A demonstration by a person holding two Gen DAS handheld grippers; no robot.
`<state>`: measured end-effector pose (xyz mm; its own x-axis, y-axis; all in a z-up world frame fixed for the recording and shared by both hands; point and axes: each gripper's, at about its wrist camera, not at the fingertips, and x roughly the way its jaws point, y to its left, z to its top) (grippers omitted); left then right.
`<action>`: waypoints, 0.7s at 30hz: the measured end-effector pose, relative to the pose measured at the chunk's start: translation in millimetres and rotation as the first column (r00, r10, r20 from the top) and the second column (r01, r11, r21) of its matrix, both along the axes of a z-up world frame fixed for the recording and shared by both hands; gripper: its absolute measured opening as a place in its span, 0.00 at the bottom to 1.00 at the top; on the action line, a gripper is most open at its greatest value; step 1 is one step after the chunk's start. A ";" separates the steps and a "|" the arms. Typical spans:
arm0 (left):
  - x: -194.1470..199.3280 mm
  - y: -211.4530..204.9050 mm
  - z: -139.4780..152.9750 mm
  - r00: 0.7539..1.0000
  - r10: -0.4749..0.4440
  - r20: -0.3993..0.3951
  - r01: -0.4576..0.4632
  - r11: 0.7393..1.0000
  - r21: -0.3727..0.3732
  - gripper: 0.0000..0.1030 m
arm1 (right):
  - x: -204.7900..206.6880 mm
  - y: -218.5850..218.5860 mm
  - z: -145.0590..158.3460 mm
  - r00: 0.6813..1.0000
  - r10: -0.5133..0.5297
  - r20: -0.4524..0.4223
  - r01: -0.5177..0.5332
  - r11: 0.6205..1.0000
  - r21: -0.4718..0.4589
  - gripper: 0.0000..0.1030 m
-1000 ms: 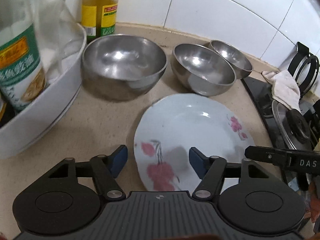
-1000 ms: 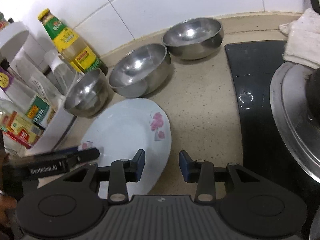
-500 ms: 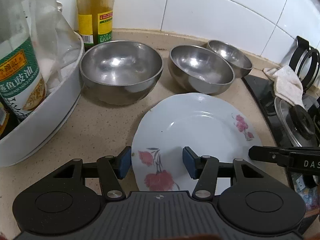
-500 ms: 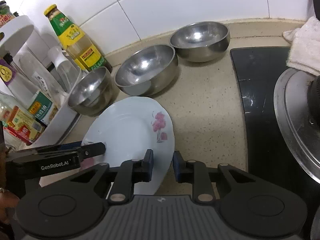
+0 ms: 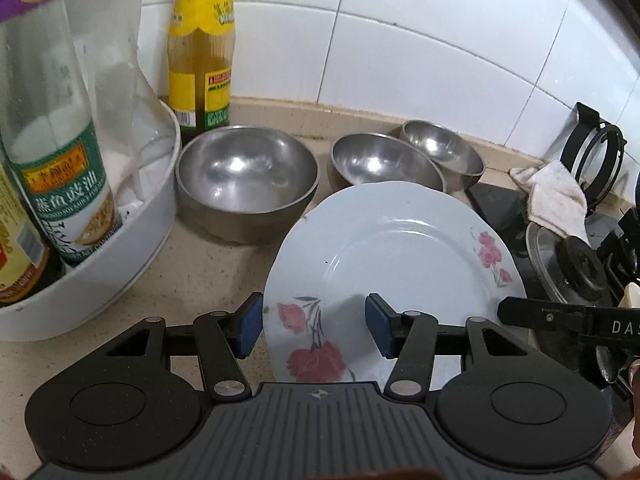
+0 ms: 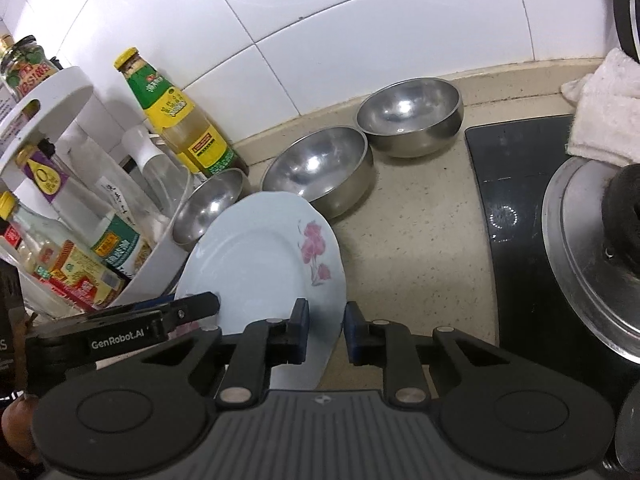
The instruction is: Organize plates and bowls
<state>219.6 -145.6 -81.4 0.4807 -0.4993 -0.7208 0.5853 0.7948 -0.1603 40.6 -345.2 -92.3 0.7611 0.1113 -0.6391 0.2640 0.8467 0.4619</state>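
Two tools (image 5: 314,330) (image 6: 327,334) clench one glossy round floral plate (image 5: 394,264) before three steel bowls (image 5: 248,176).

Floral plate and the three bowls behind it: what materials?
Floral plate: looks like glazed ceramic, possibly melamine; glossy pale surface, printed pink flowers, scalloped rim. The three bowls: likely stainless steel; brushed grey metal with bright highlights and blurred reflections.

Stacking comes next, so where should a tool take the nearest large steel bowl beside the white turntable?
Pinch the large steel bowl at its thin rim from above, on the near side: its round wall offers no flat hold, and bottles crowd behind.
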 end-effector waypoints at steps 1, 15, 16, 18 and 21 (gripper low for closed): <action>-1.5 0.7 1.3 1.000 -0.001 0.004 0.001 1.000 0.000 0.59 | -1.5 0.3 1.2 1.000 0.001 0.000 -0.001 1.000 0.006 0.19; -39.8 17.0 8.3 1.000 -0.001 0.015 0.001 1.000 0.005 0.60 | -38.1 17.9 9.1 0.999 0.017 0.032 -0.016 1.000 -0.011 0.19; -44.5 19.0 8.9 1.000 0.001 0.017 -0.001 1.000 0.006 0.60 | -42.3 19.8 8.6 0.999 0.021 0.034 -0.020 1.000 -0.011 0.19; -53.0 22.3 10.3 1.000 0.006 0.023 -0.006 1.000 0.009 0.60 | -50.5 22.7 8.4 0.999 0.030 0.035 -0.029 1.000 -0.008 0.19; -69.3 30.0 11.1 1.000 0.021 0.023 -0.021 1.000 0.009 0.60 | -63.6 27.0 8.1 0.998 0.051 0.036 -0.051 0.999 0.002 0.19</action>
<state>150.2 -115.6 -70.4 0.5077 -0.4821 -0.7140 0.5720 0.8084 -0.1391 -22.9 -318.2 -84.2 0.7768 0.1522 -0.6111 0.2040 0.8572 0.4728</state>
